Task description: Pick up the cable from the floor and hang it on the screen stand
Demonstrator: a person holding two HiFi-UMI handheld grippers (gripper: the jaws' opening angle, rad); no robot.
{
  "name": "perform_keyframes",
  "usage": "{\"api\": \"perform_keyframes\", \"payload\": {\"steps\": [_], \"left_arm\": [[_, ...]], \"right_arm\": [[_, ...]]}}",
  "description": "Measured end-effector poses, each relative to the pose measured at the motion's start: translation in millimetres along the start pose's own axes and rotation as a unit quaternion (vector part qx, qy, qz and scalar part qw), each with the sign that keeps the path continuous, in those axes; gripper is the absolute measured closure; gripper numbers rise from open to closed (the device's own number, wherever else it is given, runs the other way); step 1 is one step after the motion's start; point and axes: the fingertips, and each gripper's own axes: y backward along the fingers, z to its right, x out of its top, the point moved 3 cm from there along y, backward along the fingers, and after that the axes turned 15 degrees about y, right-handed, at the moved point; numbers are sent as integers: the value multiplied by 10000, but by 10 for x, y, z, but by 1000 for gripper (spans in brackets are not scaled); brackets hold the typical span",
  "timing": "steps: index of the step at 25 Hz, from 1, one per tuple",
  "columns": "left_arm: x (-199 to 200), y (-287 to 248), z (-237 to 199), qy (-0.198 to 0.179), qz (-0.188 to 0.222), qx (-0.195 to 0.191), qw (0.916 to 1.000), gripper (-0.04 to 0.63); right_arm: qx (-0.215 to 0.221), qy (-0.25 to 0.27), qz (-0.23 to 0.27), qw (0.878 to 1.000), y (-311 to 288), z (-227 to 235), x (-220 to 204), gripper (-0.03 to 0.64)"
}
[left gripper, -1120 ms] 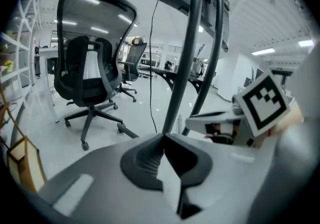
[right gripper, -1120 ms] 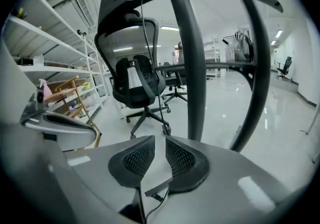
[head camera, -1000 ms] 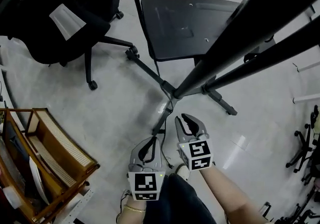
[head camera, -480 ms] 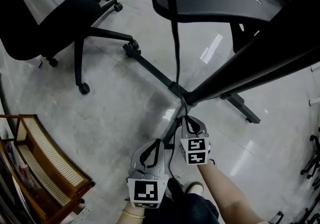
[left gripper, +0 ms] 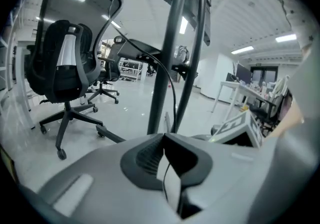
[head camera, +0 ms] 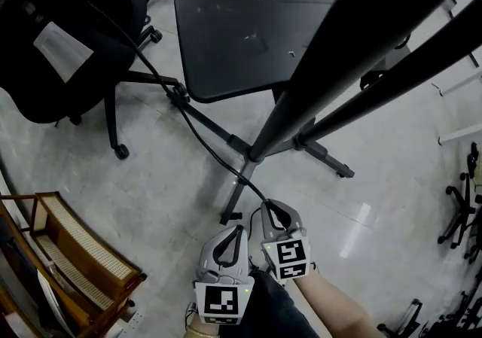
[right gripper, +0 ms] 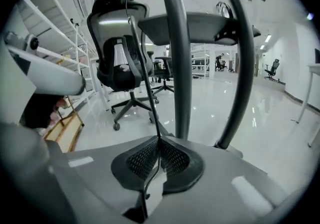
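One cable (right gripper: 145,81), one screen stand (head camera: 300,94)

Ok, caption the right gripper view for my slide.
Right gripper, jaws closing on the black cable, which runs up toward an office chair beside the screen stand poles.

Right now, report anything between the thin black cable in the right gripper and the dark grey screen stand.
Nothing visible does: the right gripper pinches the cable, and the poles of the screen stand rise ahead.

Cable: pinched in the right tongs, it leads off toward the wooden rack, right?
Wrong direction. From the right tongs, whose jaws are closing on it, the cable leads away across the black office chair, as the head view shows.
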Motion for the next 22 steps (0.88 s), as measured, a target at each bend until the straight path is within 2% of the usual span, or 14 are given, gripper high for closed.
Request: {"api": "perform_keyframes", "payload": {"steps": [3, 6, 11, 15, 18, 22], "left_arm": [[367, 448, 476, -50, -92, -197, 9998, 588], [976, 877, 928, -248, 182, -485, 9983, 588], [2047, 1546, 1550, -173, 477, -618, 9968, 588], [2890, 2062, 2014, -36, 672, -640, 9957, 588], [3472, 2364, 2310, -97, 903, -682, 9935, 588], [4076, 2625, 2639, -502, 1374, -834, 9857, 588]], "right_arm": [[223, -192, 80, 9995, 771, -81, 494, 607], [301, 39, 415, 9987, 1465, -24, 1152, 607], [121, 421, 945, 9946, 2787, 221, 2347, 607], [-169, 702, 1368, 9880, 3566, 567, 3293, 606], [-351, 1145, 1638, 9792, 3960, 825, 3940, 607], [-450, 1715, 2151, 9604, 4471, 1000, 4734, 607]]}}
